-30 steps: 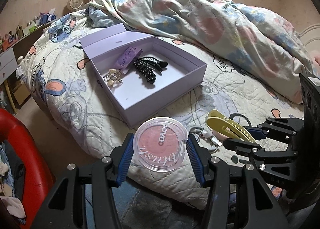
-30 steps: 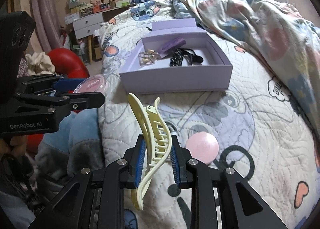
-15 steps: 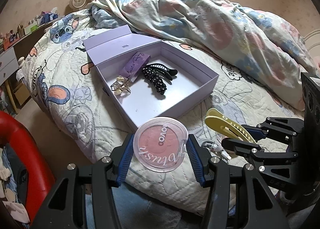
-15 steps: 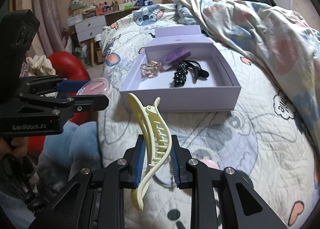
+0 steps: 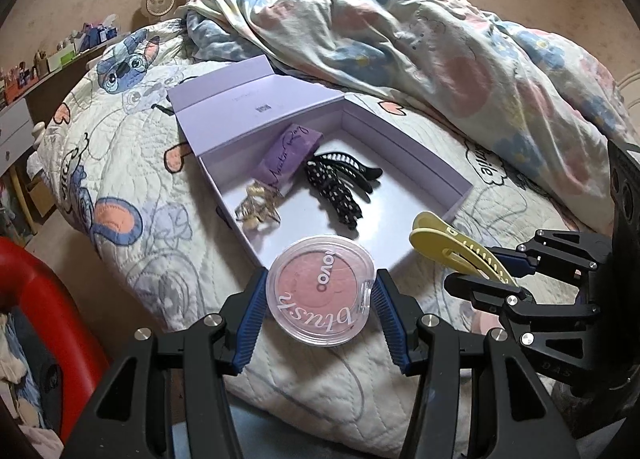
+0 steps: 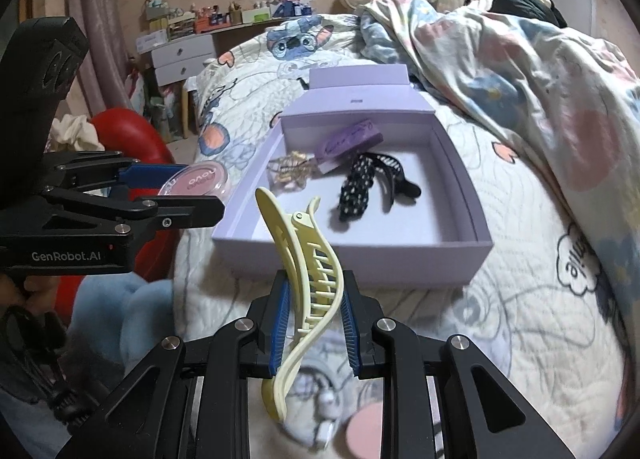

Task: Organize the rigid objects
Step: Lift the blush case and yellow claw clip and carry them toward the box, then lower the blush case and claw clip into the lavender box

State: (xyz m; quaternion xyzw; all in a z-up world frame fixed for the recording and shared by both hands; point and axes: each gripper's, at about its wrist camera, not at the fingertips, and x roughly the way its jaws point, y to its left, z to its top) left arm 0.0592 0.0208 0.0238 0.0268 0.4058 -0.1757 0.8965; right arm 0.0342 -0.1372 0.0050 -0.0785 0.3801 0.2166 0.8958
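Left gripper is clamping a round blush compact between its blue pads, lid facing up with "blush" lettering showing, hanging over the near edge of the bed just in front of the box. In the right wrist view the same compact is showing at the left, just beside the box's left wall. The lilac box is sitting open on the quilted bedspread, lid flap folded back flat behind it. Inside, going left to right: a gold clip near the left wall, a purple card leaning behind it, then a black dotted clip about the middle; right half of the box floor is bare. Right gripper is clamping a pale yellow claw clip by its middle, clip standing roughly upright with its tip over the box's near wall. In the left view that clip is just off the box's near right corner. A rumpled duvet is lying behind and right of the box.
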